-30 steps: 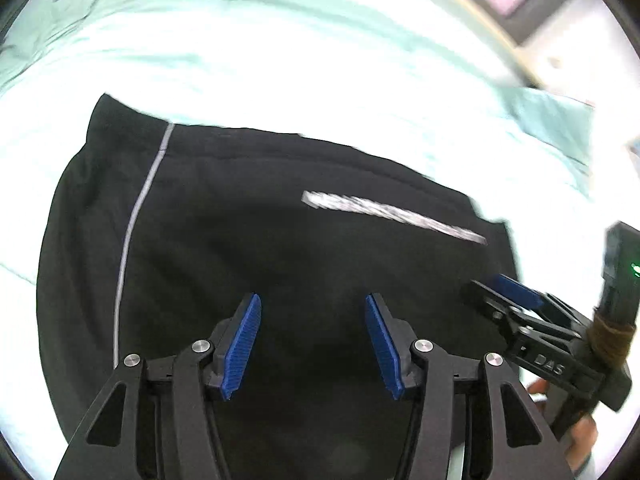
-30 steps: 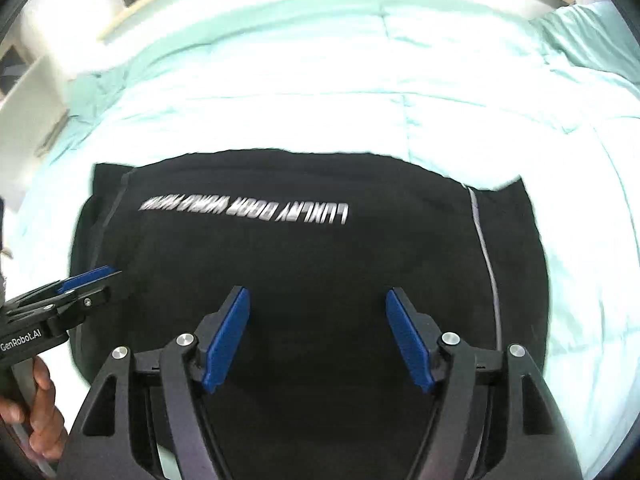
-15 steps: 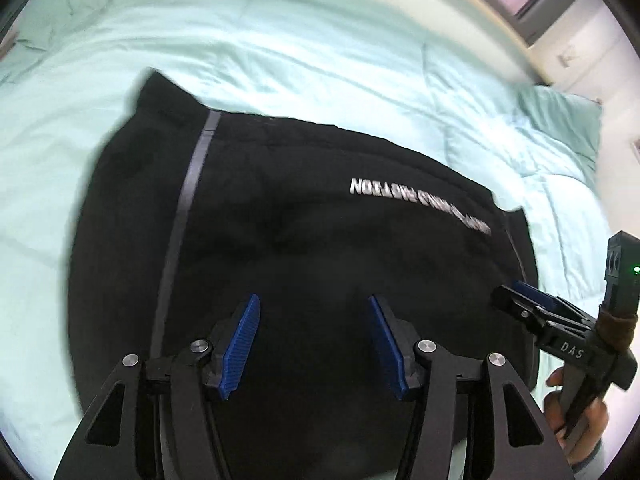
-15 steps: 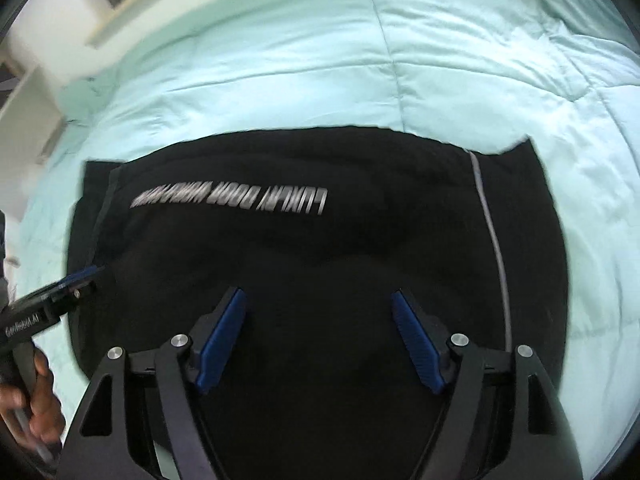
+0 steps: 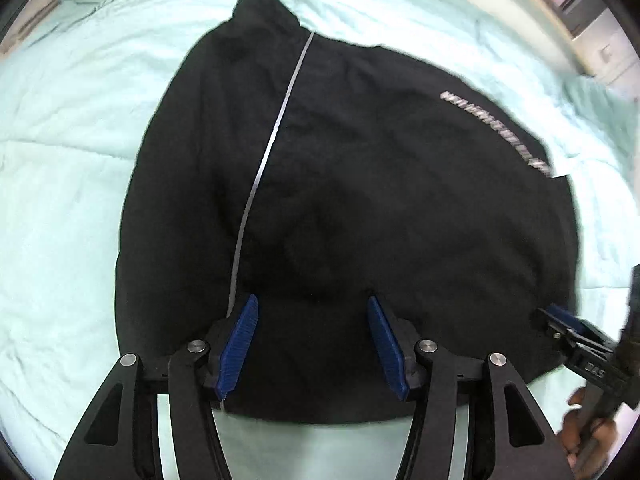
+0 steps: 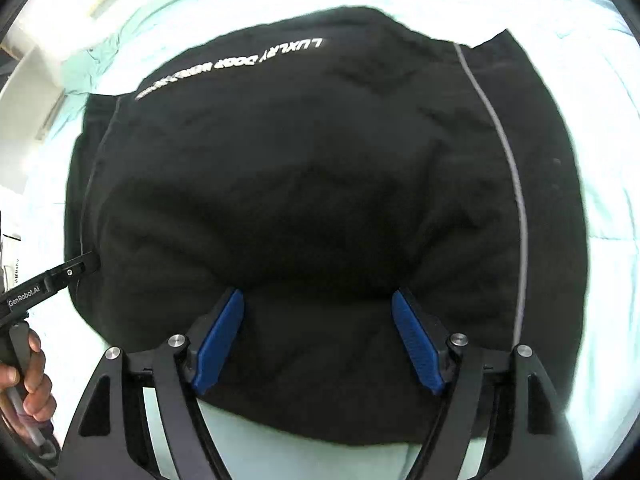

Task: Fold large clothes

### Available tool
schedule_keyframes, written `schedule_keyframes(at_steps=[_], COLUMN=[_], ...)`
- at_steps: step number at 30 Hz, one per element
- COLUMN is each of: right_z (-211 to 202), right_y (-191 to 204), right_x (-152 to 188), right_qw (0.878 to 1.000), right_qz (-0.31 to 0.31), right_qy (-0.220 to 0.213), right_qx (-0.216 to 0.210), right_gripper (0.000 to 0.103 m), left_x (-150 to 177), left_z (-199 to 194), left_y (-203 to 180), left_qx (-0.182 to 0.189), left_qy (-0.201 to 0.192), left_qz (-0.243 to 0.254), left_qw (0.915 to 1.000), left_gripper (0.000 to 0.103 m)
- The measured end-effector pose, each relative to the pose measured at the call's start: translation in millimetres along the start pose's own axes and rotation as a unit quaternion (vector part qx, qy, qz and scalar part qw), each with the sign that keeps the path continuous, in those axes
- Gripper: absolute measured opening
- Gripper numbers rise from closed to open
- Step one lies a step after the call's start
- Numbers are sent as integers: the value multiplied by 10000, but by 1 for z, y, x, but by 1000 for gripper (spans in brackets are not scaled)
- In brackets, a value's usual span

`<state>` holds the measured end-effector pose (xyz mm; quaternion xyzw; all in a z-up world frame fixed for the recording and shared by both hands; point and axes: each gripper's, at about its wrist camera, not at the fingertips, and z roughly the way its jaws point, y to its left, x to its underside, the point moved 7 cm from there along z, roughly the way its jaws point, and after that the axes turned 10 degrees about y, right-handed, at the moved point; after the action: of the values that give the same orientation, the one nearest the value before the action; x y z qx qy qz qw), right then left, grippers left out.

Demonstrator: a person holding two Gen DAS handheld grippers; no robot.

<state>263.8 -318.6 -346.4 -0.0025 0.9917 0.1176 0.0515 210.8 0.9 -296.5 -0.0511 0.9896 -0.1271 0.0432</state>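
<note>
**Both jaws apart over the folded black garment**

While my two sets of jaws hang apart over the near hem, nothing is clamped in either. My left gripper (image 5: 312,342) stands with its blue pads clear of the cloth, close to the near end of the pale stripe (image 5: 276,128). My right gripper (image 6: 318,344) is spread wider; its jaws have just been opening, with only cloth lying under the gap and nothing pinched. In the right wrist view my left gripper (image 6: 86,266) shows at the garment's left border, the person's hand (image 6: 34,380) on its handle.

The black garment (image 5: 380,208) lies spread on the bed (image 5: 60,152), its near hem close to the bed's near edge and its far end reaching toward the middle of the pale green quilt. White lettering (image 6: 236,64) runs along the far part.

I judge the step to be choosing where to pinch for the next fold. To do it well, I would bring both jaws down on the near hem at matching spots, catch every layer, lift evenly and carry the hem toward the lettering so the edges meet square.

How many layers lie under the hem I cannot tell; the black cloth hides its creases. Part of the lettering is smeared. The bed's far corners are washed out by glare.
</note>
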Motion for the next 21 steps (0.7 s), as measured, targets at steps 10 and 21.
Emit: schedule_keyframes(at_steps=[10, 21], right_z=[-67, -78], right_y=[-71, -135], right_x=[47, -3], right_qw=[9956, 9874], right_qz=[738, 1361], right_qy=[-584, -805], right_qx=[-15, 105], right_gripper=[79, 82], left_x=[20, -39], left_z=[-63, -55], left_y=[58, 73], left_qx=[-81, -8], left_qy=[-513, -684], left_qz=[-258, -456], left_qw=[9983, 9966], left_gripper=[59, 59])
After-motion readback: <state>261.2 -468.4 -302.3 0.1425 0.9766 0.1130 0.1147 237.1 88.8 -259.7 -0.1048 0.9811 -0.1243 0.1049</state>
